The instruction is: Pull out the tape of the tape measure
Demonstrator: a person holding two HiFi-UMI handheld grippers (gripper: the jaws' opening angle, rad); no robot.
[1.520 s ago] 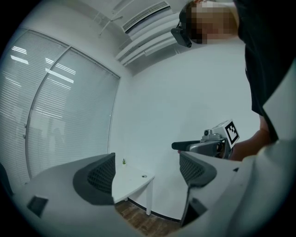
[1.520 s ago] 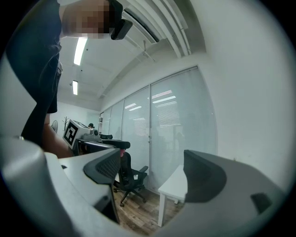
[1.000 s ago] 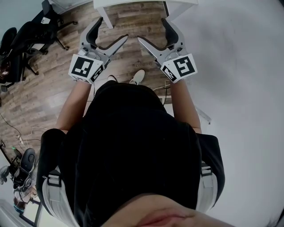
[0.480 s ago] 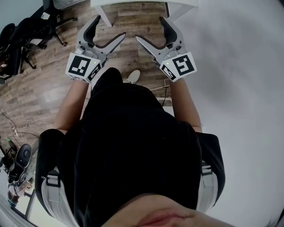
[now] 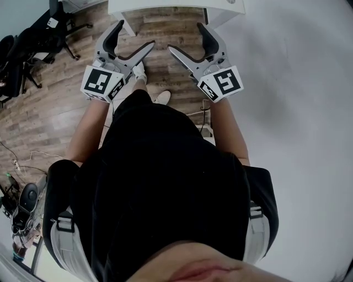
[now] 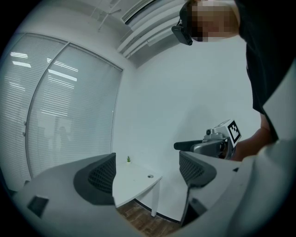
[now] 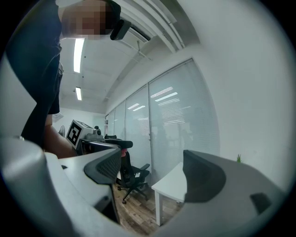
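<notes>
**Left gripper** (image 6: 149, 173): jaws wide apart, nothing between them. Through the gap, one white table (image 6: 134, 183) is visible. It carries one small green plant (image 6: 128, 159) at its far edge and one small round spot (image 6: 150, 176) nearer its front edge.

**Right gripper** (image 7: 152, 173): jaws wide apart, nothing between them. Through the gap are the table corner and one dark office chair (image 7: 132, 178) on a wooden floor (image 7: 138, 208).

**Head view:** the left gripper (image 5: 137, 33) and the right gripper (image 5: 186, 36) are held side by side in front of the person's chest. They are apart from each other and both point forward toward the table edge (image 5: 165, 6). Each carries one marker cube, the left cube (image 5: 102, 83) and the right cube (image 5: 222, 83). Two light shoes (image 5: 161, 97) stand on the floor below the grippers. Dark chairs (image 5: 22, 55) stand at the far left.

**Tape measure:** no view shows it, so its position and long axis cannot be told.
</notes>
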